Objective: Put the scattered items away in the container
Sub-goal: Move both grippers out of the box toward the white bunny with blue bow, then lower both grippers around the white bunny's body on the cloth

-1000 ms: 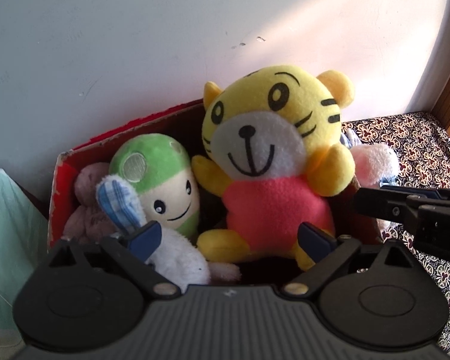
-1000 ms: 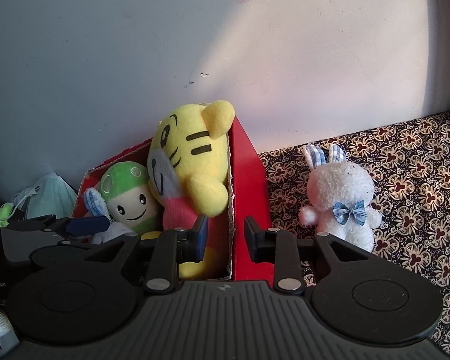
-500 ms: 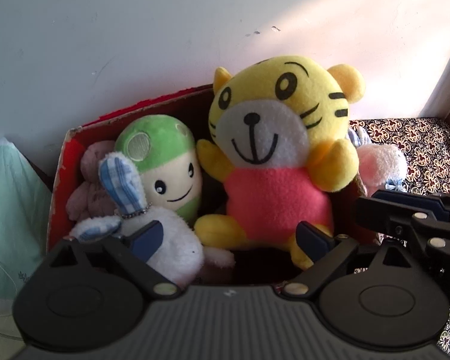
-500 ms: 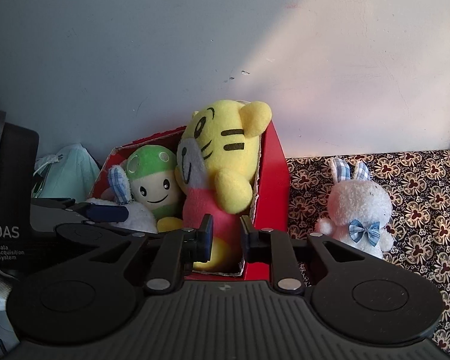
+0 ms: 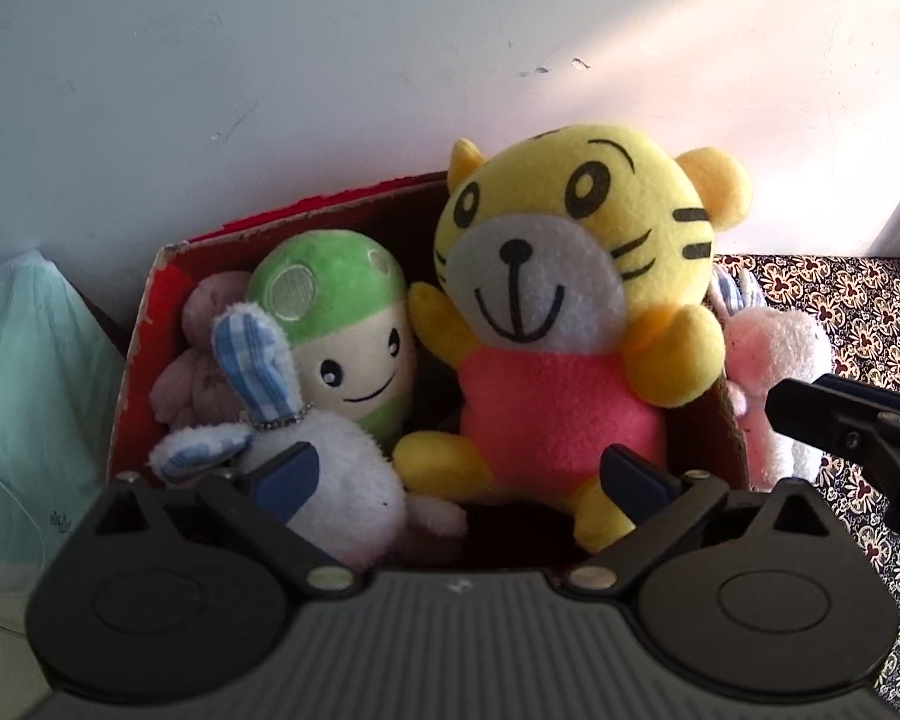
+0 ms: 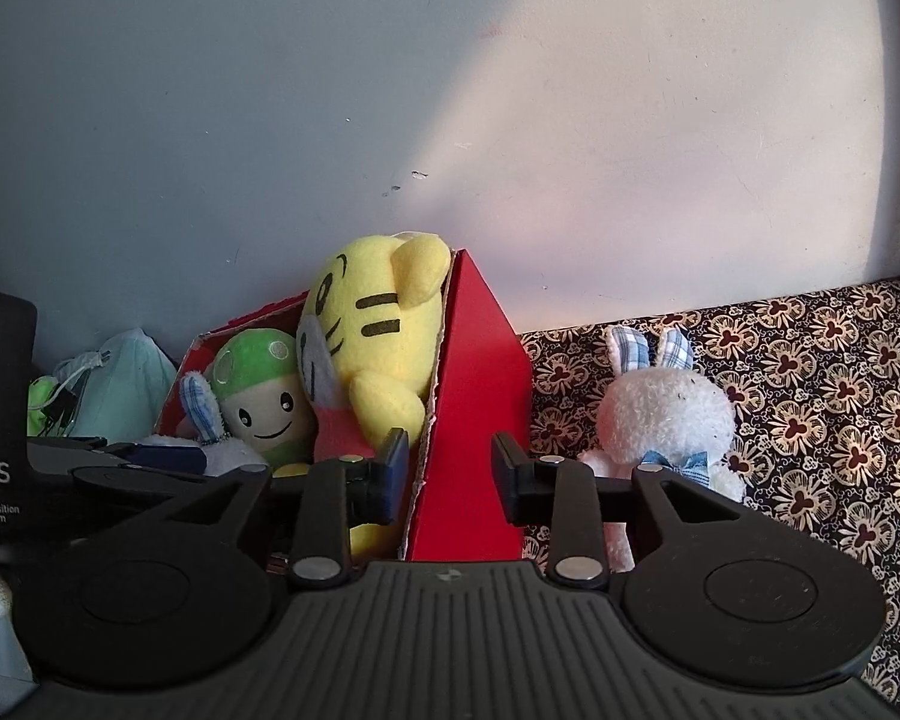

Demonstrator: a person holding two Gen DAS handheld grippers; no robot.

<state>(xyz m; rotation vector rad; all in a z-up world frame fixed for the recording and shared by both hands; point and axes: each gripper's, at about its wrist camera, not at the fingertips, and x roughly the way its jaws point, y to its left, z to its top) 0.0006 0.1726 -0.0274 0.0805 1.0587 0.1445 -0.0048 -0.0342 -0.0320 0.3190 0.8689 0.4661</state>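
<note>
A red cardboard box [image 5: 132, 360] [image 6: 474, 396] stands against the wall. In it sit a yellow tiger plush [image 5: 570, 324] [image 6: 378, 348], a green mushroom plush [image 5: 342, 324] [image 6: 258, 384], a white rabbit with blue checked ears [image 5: 330, 474] and a brownish plush [image 5: 198, 360]. Another white rabbit with a blue bow [image 6: 666, 414] [image 5: 774, 354] sits on the patterned cloth right of the box. My left gripper [image 5: 456, 474] is open and empty just in front of the box. My right gripper [image 6: 450, 474] is open and empty, astride the box's right wall.
A pale green bag [image 5: 30, 396] [image 6: 120, 384] lies left of the box. A flower-patterned cloth [image 6: 810, 372] covers the surface to the right. A white wall [image 6: 510, 120] stands right behind. The right gripper's finger [image 5: 840, 420] shows at the left wrist view's right edge.
Both grippers have drawn back and lifted a little from the box. My right gripper's jaws have opened wider. The toys have not moved.
</note>
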